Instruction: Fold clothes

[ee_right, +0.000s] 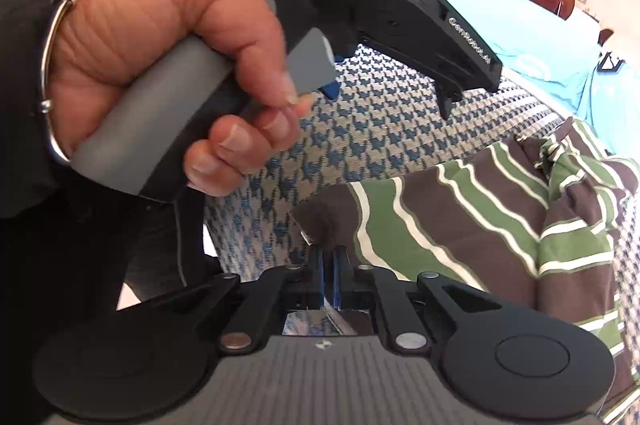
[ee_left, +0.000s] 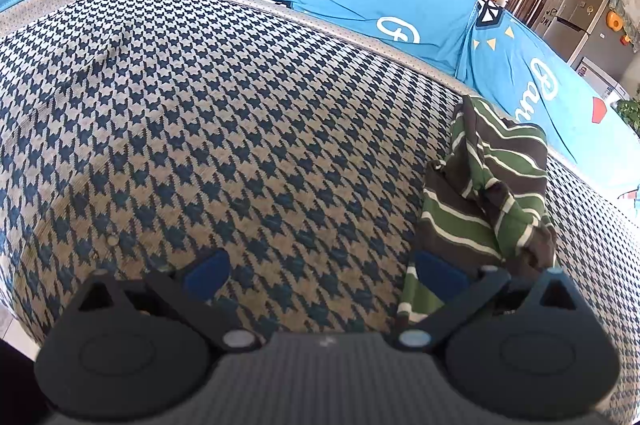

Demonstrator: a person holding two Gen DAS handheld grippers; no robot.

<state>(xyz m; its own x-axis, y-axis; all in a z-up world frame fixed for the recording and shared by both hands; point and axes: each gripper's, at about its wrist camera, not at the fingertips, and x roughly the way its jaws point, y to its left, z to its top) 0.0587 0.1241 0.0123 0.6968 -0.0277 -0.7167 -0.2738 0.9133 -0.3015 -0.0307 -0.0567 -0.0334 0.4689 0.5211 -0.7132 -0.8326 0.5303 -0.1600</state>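
Striped shirt (ee_right: 480,209) lies crumpled, unfolded; right claw (ee_right: 328,257) is clamped on its near corner, left claw (ee_left: 320,273) gapes empty beside it

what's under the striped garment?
The striped garment lies bunched on the houndstooth cover, which shows all round it. What lies beneath the bunch is covered. The right gripper pinches its near corner.

The left hand (ee_right: 160,65) wears a black sleeve (ee_right: 36,85) and, beside the cuff, a thin silver bangle (ee_right: 50,65).
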